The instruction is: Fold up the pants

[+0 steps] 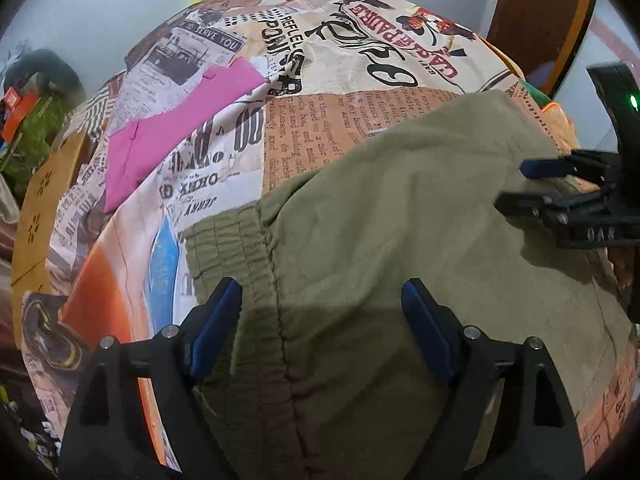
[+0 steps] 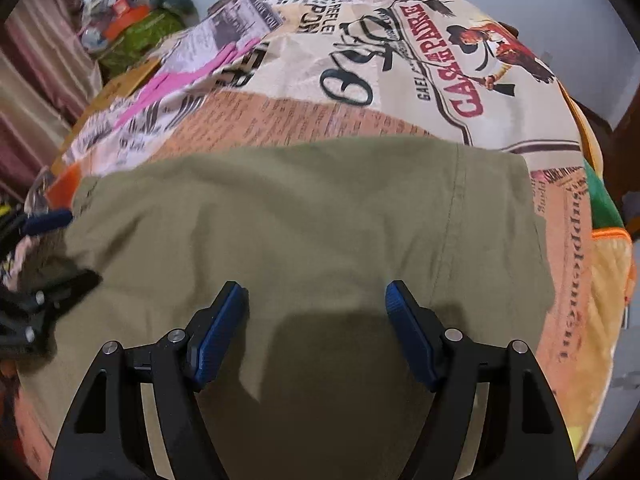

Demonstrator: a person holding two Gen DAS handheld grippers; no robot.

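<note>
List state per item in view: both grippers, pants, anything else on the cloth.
left gripper: jaws open, over the pants' waistband end, holding nothing
right gripper: jaws open, over the pants, holding nothing
pants: lying flat on the printed cloth, lightly wrinkled
waistband: gathered, lying flat
pink garment: lying flat, apart from the pants
printed cloth: spread out

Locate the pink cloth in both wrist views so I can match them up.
Left wrist: pink cloth lies left of centre on the printed bedcover, beyond the olive pants.
Right wrist: pink cloth sits upper left, blurred and thinner.
Shared landmark: the red banner lettering on the bedcover.
</note>
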